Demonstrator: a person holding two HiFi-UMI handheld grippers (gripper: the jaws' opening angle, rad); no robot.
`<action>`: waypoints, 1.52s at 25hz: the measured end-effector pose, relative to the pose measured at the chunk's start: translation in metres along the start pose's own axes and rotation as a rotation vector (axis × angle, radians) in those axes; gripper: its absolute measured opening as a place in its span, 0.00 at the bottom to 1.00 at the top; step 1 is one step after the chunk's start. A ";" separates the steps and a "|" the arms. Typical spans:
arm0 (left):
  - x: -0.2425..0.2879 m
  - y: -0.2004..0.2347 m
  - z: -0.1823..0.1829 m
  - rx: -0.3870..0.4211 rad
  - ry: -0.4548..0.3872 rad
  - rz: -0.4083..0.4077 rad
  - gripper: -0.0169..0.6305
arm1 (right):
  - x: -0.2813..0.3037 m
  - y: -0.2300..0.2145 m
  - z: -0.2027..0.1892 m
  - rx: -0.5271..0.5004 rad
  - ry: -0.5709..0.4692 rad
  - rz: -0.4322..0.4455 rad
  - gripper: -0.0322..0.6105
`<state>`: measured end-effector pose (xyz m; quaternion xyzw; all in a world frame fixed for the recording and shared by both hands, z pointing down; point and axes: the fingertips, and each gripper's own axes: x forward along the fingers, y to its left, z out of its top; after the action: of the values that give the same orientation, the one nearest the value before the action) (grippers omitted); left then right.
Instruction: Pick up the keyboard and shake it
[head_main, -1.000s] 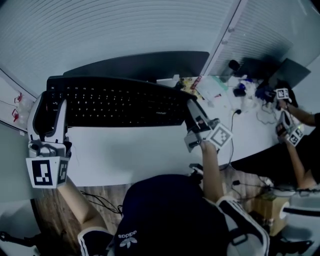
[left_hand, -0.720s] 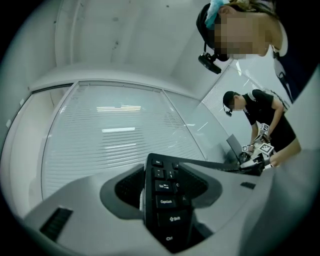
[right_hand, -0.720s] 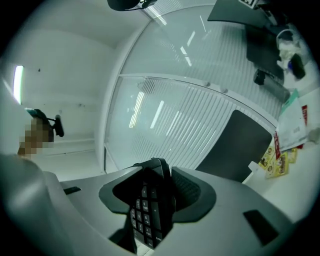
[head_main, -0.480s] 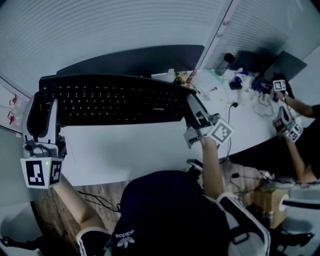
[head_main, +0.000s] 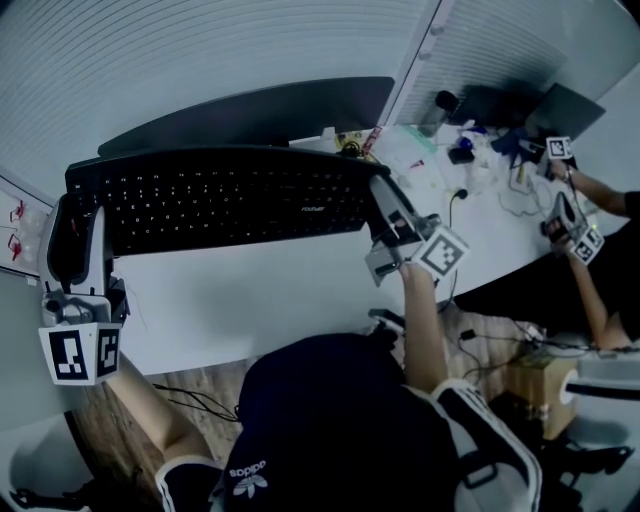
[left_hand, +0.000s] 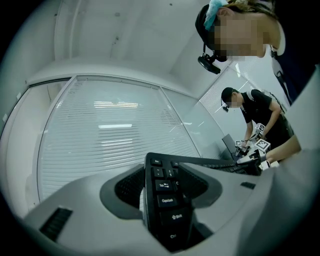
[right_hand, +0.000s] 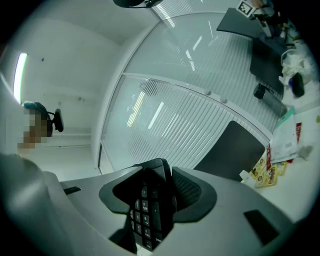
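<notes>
A long black keyboard is held up off the white desk, keys facing me. My left gripper is shut on its left end; in the left gripper view the keyboard's left key column sits clamped between the dark pads. My right gripper is shut on the right end; in the right gripper view the number-pad end is pinched between its pads. Both marker cubes point toward me.
A dark monitor stands behind the keyboard. Snack packets, cables and small gadgets litter the desk's right side. Another person with grippers works at the far right. A cardboard box sits on the wooden floor.
The keyboard and both grippers have shifted a little to the left and up in the head view, with the left gripper dropping slightly. Both grips stay closed.
</notes>
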<state>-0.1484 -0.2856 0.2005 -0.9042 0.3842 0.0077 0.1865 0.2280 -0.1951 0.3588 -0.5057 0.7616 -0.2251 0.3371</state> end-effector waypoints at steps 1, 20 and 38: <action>0.000 0.000 -0.001 -0.002 0.001 -0.002 0.36 | 0.000 0.000 0.000 -0.003 0.001 -0.003 0.31; -0.002 0.003 -0.004 -0.006 0.013 0.023 0.36 | 0.006 -0.001 0.001 -0.006 0.007 -0.001 0.31; -0.006 0.003 -0.015 -0.056 0.065 0.030 0.36 | 0.003 0.003 0.010 -0.121 0.042 -0.041 0.31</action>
<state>-0.1565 -0.2881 0.2147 -0.9030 0.4032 -0.0079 0.1483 0.2324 -0.1969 0.3490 -0.5357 0.7702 -0.1961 0.2853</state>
